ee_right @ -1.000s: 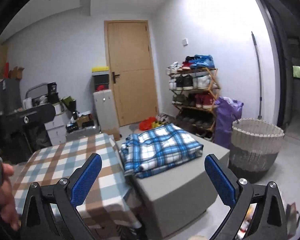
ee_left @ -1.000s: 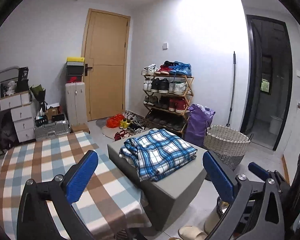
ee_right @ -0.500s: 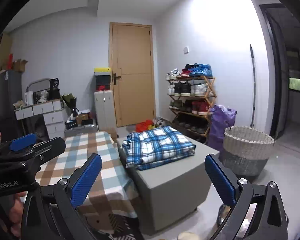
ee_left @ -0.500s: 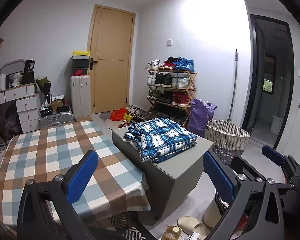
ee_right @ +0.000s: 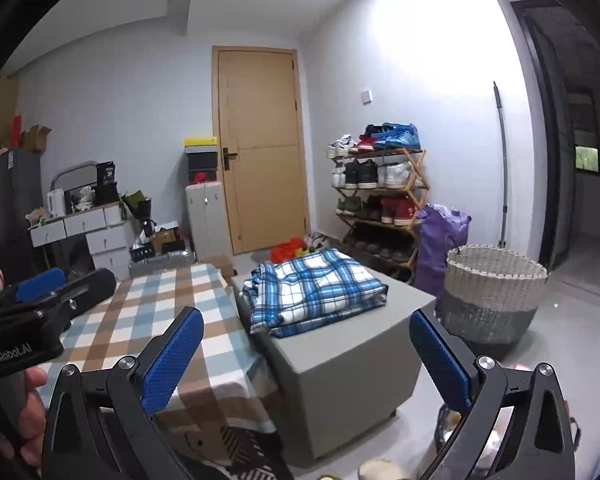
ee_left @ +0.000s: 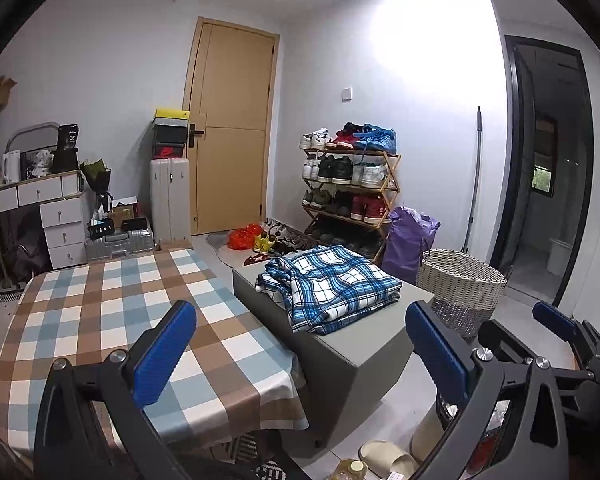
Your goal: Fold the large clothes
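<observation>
A blue and white plaid garment [ee_left: 330,284] [ee_right: 314,290] lies folded in a stack on a grey box-shaped ottoman [ee_left: 364,346] [ee_right: 348,364]. The checked tablecloth table [ee_left: 100,320] [ee_right: 148,320] stands just left of it. My left gripper [ee_left: 300,354] is open with nothing between its blue pads, held well back from the garment. My right gripper [ee_right: 306,356] is also open with nothing in it, equally far back. The left gripper's body [ee_right: 28,320] shows at the left edge of the right wrist view, in a hand. The right gripper's blue pad [ee_left: 554,320] shows at the right of the left wrist view.
A woven laundry basket [ee_left: 460,284] [ee_right: 494,288] stands right of the ottoman, with a purple bag [ee_left: 408,242] and a shoe rack [ee_left: 350,196] behind it. A wooden door [ee_left: 230,136], white drawers [ee_left: 56,216] and a suitcase [ee_left: 118,240] line the far wall. Slippers [ee_left: 384,458] lie on the floor.
Both grippers have drawn back and risen away from the ottoman, so the garment looks smaller and farther off. Both stay open. The garment has not moved.
</observation>
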Demonstrator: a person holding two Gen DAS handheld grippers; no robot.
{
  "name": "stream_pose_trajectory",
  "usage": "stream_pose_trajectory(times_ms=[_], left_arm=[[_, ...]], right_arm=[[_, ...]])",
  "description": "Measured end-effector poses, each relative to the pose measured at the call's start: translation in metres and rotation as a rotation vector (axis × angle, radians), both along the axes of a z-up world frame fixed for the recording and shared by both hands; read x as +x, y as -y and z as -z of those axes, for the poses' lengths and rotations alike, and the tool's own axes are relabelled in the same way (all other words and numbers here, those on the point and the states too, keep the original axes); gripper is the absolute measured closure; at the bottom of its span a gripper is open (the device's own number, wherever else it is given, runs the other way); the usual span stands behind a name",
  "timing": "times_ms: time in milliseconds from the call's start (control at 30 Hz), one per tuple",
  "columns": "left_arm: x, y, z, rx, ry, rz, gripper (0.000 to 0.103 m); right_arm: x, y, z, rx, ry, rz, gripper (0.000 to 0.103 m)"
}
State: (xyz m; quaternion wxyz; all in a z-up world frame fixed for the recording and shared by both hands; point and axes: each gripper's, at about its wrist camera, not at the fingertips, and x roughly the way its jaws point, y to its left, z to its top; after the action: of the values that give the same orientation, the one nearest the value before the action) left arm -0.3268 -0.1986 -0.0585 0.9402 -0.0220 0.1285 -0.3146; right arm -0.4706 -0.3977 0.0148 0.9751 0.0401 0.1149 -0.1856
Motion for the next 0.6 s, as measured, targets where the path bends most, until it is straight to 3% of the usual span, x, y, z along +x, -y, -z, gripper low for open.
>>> stream_pose_trajectory(times_ms=[600], left_arm=[[-0.0037, -0.0060, -0.0057, 0.019, 0.002, -0.021, 0.001]], right_arm=[[-0.0031, -0.0084, -0.0064, -0.018, 0.008, -0.020, 0.000]])
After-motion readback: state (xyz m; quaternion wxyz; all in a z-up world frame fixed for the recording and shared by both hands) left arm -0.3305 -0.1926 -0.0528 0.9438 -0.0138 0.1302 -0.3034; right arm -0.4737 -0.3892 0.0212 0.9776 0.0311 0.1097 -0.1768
